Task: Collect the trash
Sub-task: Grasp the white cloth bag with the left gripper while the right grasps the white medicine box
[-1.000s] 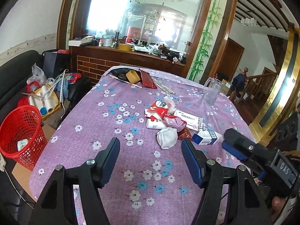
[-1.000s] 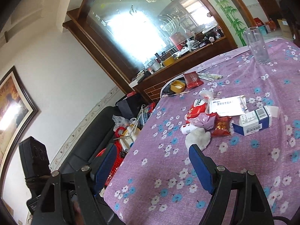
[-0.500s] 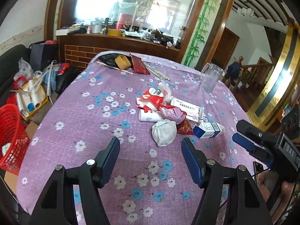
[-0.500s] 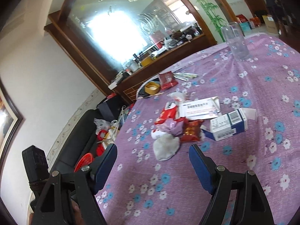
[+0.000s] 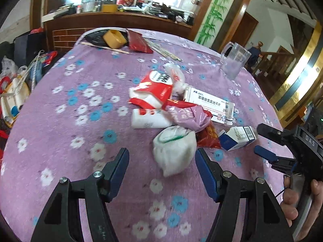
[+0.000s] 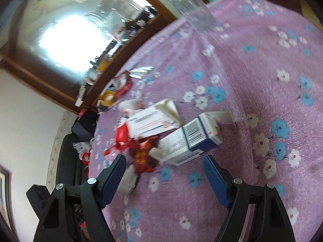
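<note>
In the left wrist view, the left gripper (image 5: 162, 165) stood released at lower centre, the crumpled white paper wad (image 5: 174, 149) just beyond it. Right of that, the blue-and-white carton (image 5: 238, 138) faced the empty, spread right gripper (image 6: 164, 174). Crowded wrappers might snag.

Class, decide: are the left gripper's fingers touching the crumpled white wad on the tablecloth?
Apart. The left wrist view shows purple cloth between the white wad and both fingers of the open left gripper.
</note>
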`<move>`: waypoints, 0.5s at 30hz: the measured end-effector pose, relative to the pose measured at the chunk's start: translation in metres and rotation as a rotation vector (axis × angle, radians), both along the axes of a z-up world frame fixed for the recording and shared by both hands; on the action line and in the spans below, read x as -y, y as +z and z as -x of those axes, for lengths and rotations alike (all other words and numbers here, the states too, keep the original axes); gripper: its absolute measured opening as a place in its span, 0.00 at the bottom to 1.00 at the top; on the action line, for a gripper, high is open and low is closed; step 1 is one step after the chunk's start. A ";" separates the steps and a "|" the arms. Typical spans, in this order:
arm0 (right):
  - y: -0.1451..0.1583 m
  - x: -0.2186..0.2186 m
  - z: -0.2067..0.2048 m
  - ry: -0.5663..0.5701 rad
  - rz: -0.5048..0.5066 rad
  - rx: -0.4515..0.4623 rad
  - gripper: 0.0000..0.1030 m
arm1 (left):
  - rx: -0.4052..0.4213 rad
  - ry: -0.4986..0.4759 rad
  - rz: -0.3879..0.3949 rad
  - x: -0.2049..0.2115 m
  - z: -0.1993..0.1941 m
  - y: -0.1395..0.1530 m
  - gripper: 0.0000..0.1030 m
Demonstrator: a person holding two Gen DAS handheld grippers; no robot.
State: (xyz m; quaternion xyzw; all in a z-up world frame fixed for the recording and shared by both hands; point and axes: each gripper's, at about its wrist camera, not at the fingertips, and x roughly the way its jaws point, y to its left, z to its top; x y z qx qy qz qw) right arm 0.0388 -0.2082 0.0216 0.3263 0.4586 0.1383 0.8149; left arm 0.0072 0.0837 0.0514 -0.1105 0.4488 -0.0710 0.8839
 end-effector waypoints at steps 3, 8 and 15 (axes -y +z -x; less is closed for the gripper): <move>-0.009 0.002 -0.012 -0.043 0.003 -0.045 0.79 | -0.022 -0.022 -0.032 0.011 -0.016 -0.008 0.67; -0.014 -0.010 -0.036 -0.056 0.076 -0.103 0.79 | -0.067 -0.063 -0.049 0.023 -0.030 -0.024 0.67; -0.020 -0.028 -0.056 -0.067 0.220 -0.094 0.79 | -0.062 -0.074 -0.044 0.029 -0.017 -0.026 0.37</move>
